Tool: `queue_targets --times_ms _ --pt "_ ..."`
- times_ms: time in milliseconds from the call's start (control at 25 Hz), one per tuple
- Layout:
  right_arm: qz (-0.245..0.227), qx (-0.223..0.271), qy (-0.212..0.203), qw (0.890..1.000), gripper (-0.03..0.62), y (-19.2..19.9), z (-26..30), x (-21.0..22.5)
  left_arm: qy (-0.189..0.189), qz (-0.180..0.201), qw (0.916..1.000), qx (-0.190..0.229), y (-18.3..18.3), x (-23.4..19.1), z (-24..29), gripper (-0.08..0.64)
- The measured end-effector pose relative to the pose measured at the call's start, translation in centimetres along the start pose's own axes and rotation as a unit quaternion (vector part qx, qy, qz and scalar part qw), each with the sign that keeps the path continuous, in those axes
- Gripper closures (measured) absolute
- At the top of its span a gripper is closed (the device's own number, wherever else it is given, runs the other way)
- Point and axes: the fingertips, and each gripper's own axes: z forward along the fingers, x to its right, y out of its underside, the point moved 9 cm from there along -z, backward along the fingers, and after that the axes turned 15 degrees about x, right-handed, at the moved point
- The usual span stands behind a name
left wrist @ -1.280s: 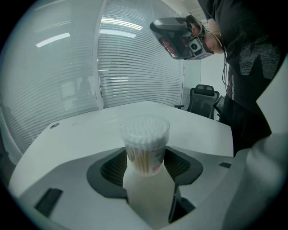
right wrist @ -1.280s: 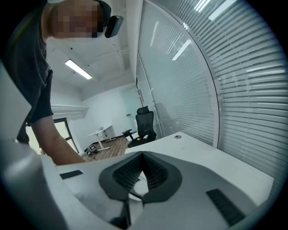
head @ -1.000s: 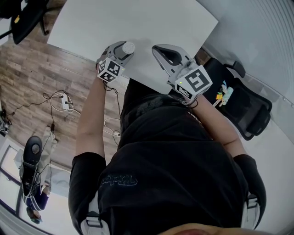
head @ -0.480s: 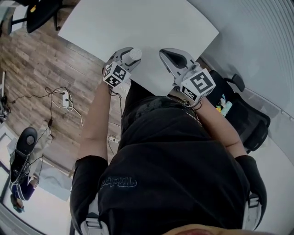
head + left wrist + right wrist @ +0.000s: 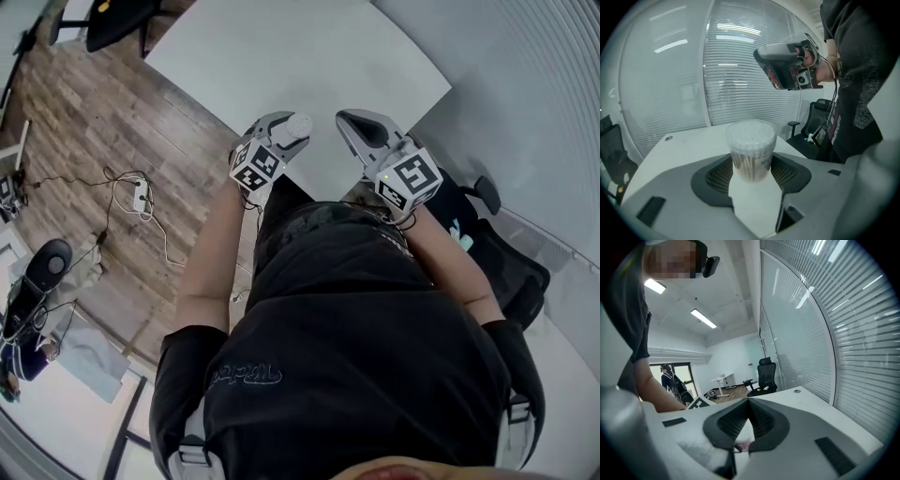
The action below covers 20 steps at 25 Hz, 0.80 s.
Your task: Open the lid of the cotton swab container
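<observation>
I am clamping my left gripper's (image 5: pixel 752 180) fingers (image 5: pixel 715 176) on the cotton swab container's (image 5: pixel 751 154) body, below its shut lid (image 5: pixel 751 133). My right gripper's (image 5: pixel 746 425) fingers (image 5: pixel 764 418), pressed together beside the container, should part before taking that lid squarely. Only the left gripper view is showing the swabs (image 5: pixel 745 164); the head view is showing the table (image 5: pixel 281 56) beyond the container.

White table (image 5: pixel 281 56); black office chair (image 5: pixel 514 272) beside it; power strip (image 5: pixel 141 195) on wood floor (image 5: pixel 75 131).

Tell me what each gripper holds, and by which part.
The left gripper holds the clear round plastic cotton swab container by its lower body, with its lid above the jaws. The right gripper holds nothing; its jaws are shut.
</observation>
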Motion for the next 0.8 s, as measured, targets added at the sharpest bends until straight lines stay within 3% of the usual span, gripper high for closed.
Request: queue_targets --times_ms 320,520,800 --pt "-0.016 0.002 -0.037 0.999 0.571 -0.7 -0.9 -1.2 -0.018 -0.002 0.9997 -0.015 -0.6 1.9 -0.6 0.296" --pt "-0.020 0.008 -0.052 0.998 0.571 -0.7 -2.0 -1.1 -0.038 -0.026 0.9989 -0.012 -1.6 3.2 -1.1 0.296" --pt "-0.028 0.001 -0.111 0.993 0.571 -0.4 -3.2 -2.2 -0.078 -0.035 0.9963 -0.013 -3.1 5.9 -2.0 0.296"
